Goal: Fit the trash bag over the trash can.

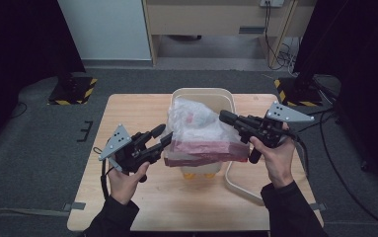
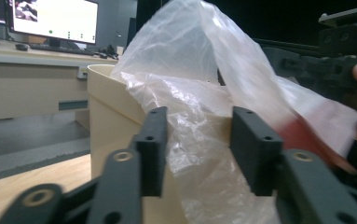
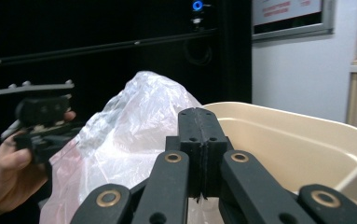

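A clear plastic bag (image 1: 196, 128) with a red strip along its lower edge is draped over a beige bin (image 1: 201, 94) at the middle of the table. My left gripper (image 1: 164, 134) sits at the bag's left side. In the left gripper view its jaws (image 2: 198, 135) stand apart with crumpled film (image 2: 199, 60) between them, not visibly pinched. My right gripper (image 1: 223, 117) is at the bag's upper right edge. Its jaws (image 3: 199, 114) are pressed together where the film (image 3: 134, 121) ends, and the bag rises in a peak from there.
The wooden table (image 1: 137, 113) has bare surface to the left and at the front. A beige lid-like frame (image 1: 241, 185) lies by the bin's front right corner. Something yellow (image 1: 199, 174) shows at the bin's near end. Grey carpet surrounds the table.
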Tool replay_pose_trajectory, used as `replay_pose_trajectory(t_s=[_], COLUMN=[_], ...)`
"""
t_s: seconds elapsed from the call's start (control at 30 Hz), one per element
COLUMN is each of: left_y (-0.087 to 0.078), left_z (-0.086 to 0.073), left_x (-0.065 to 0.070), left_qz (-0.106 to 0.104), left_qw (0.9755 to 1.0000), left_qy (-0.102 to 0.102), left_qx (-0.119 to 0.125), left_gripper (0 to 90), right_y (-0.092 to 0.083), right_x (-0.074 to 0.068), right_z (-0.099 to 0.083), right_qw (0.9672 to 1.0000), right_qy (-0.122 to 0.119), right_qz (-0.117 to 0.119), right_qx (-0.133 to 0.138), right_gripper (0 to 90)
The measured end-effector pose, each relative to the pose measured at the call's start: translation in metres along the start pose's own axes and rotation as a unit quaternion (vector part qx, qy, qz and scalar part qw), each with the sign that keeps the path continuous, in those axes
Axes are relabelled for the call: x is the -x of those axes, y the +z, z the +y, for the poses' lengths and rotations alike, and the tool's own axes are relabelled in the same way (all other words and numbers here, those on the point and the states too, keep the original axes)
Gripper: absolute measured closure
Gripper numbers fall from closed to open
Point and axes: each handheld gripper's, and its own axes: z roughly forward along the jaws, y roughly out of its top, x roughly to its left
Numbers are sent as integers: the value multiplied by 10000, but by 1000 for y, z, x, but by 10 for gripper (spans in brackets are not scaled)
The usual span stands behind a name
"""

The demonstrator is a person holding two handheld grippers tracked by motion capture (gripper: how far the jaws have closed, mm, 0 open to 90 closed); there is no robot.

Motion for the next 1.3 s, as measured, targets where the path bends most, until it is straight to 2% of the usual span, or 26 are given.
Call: replay_pose_trajectory(t_s=[0.13, 0.4, 0.63, 0.77, 0.87, 0.93, 1.07, 1.2, 1.27, 1.3], left_y=[-3, -4, -5, -6, -7, -9, -9, -2, 2, 8], left_z=[0, -1, -1, 0, 2, 5, 12, 16, 16, 16], left_x=[-1, -2, -3, -4, -4, -3, 4, 16, 19, 26], left_qz=[68, -25, -30, -8, 69, 104, 140, 77, 69, 65], left_qw=[10000, 9999, 9998, 9998, 9999, 9999, 9996, 9996, 9996, 9991], left_qy=[-3, -72, -120, -110, -83, -90, 17, 197, 263, 406], left_qx=[-53, -147, -166, -156, -51, 58, 226, 165, 113, 68], left_gripper=[741, 889, 900, 900, 840, 747, 629, 514, 468, 436], right_y=[-4, -10, -13, -14, -19, -25, -36, -44, -44, -42], right_x=[7, 26, 44, 50, 49, 48, 43, 33, 27, 24], right_z=[1, -3, -9, -13, -11, -6, 2, 6, 3, 0], right_qw=[9997, 9974, 9930, 9922, 9926, 9931, 9940, 9970, 9988, 9994], right_qy=[76, 263, 339, 381, 363, 331, 210, 16, -42, -87], right_qz=[-230, -615, -1097, -1156, -1101, -1042, -950, -610, -339, -230], right_qx=[86, 254, 289, 258, 347, 417, 507, 478, 353, 241], right_gripper=[900, 900, 900, 889, 845, 787, 590, 445, 379, 365])
